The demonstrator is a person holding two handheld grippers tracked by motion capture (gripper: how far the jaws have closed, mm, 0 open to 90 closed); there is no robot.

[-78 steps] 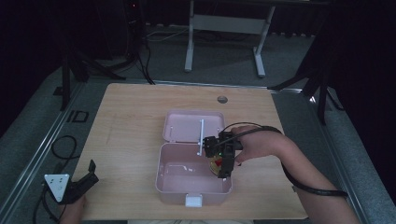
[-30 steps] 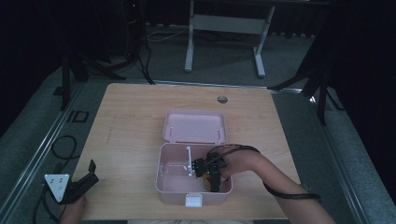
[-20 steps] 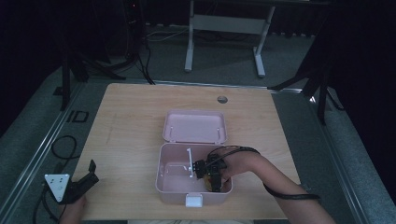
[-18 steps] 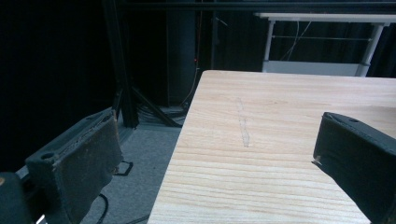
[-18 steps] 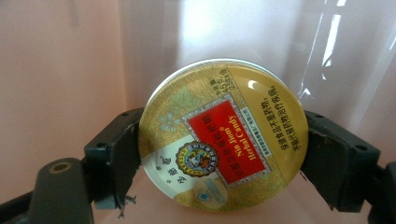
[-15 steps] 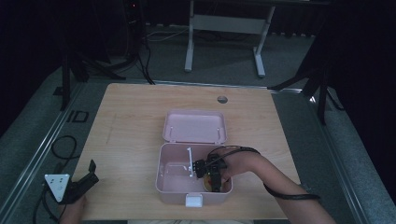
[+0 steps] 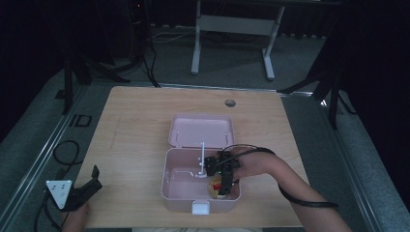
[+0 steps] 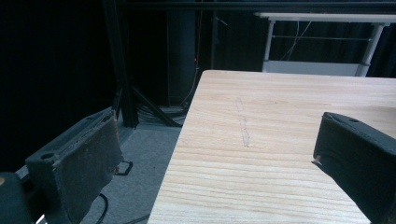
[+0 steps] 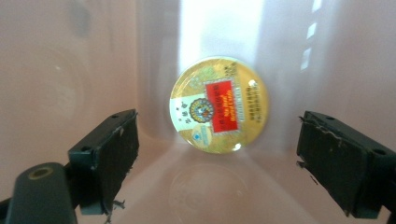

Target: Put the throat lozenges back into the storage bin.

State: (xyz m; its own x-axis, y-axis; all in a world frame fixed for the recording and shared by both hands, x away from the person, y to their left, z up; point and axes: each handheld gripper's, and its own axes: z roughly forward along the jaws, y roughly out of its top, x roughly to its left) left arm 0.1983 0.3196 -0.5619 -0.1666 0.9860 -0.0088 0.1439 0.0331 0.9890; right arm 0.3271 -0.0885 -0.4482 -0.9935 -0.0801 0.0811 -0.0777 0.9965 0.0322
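Right hand-held gripper (image 9: 219, 154) hovering wide open over tin (image 9: 218, 104) in box (image 7: 179, 186).
Tin risking getting knocked by jaws pulling out.

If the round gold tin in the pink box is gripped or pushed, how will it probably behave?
The tin looks rigid and glossy, so the open right hand-held gripper may slip on it. It seems to lean against the box wall, so a push could tip it flat or roll it. It is probably light, being small.
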